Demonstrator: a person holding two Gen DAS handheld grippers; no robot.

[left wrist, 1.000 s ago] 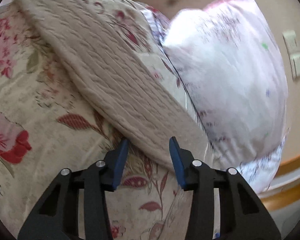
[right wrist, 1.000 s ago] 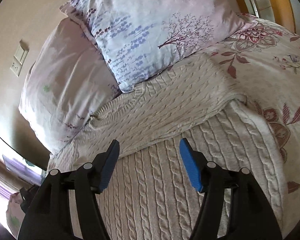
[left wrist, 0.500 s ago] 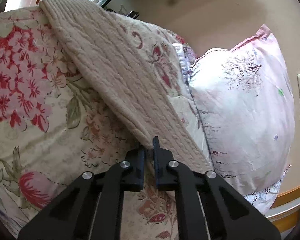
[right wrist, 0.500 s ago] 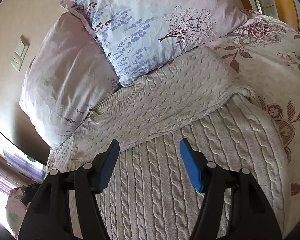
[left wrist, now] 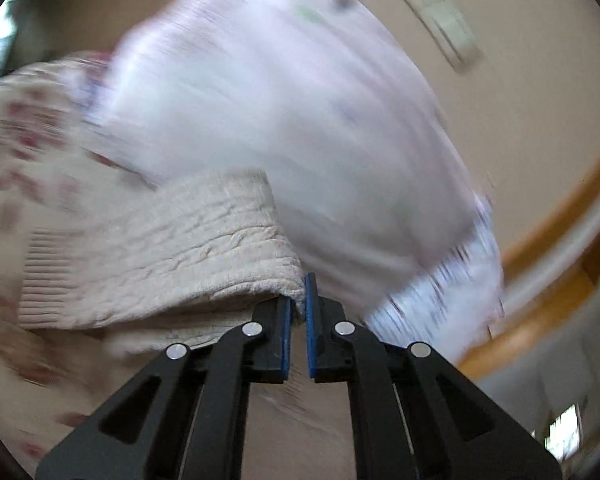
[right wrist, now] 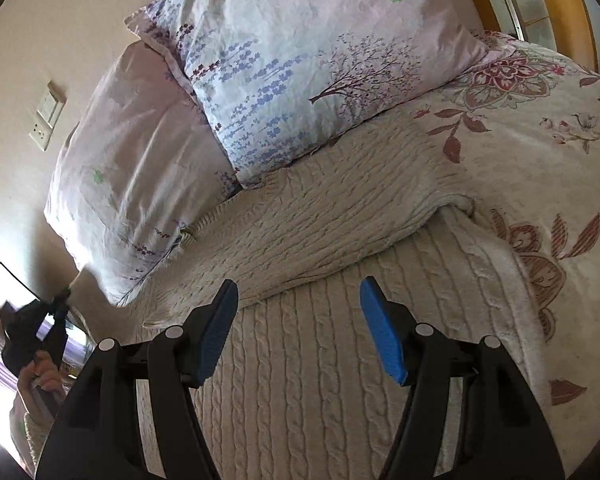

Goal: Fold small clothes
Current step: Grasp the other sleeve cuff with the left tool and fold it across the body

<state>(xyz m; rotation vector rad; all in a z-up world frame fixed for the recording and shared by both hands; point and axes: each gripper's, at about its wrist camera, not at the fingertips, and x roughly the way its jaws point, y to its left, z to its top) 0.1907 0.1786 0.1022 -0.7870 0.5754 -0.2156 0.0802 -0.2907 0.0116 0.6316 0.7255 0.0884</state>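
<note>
Bedding: floral bedspread (right wrist: 540, 152), cream with red-brown leaves and blossoms, covering the bed under everything else.

Pillows: two, at the head of the bed against a beige wall. Pale pink pillow (right wrist: 140, 168) behind; lilac-printed pillow (right wrist: 300, 64) with tree motif leaning over it. Left wrist view is motion-blurred, with the pink pillow (left wrist: 280, 120) filling most of it.

Garment: cream cable-knit sweater (right wrist: 320, 360), lying flat on the bedspread, its top edge touching the lilac-printed pillow. One sleeve (right wrist: 340, 220) is folded across the body. In the left wrist view a second sleeve (left wrist: 172, 256) with ribbed cuff is lifted off the bedspread.

Fittings: wall switch plate (right wrist: 48, 116) left of the pillows; wooden headboard rail (right wrist: 560, 8) at upper right.

Tools: left gripper (left wrist: 297, 312), blue pads pressed together on the edge of the lifted sleeve. Right gripper (right wrist: 300, 328), fingers spread wide apart, holding nothing, above the sweater body.
</note>
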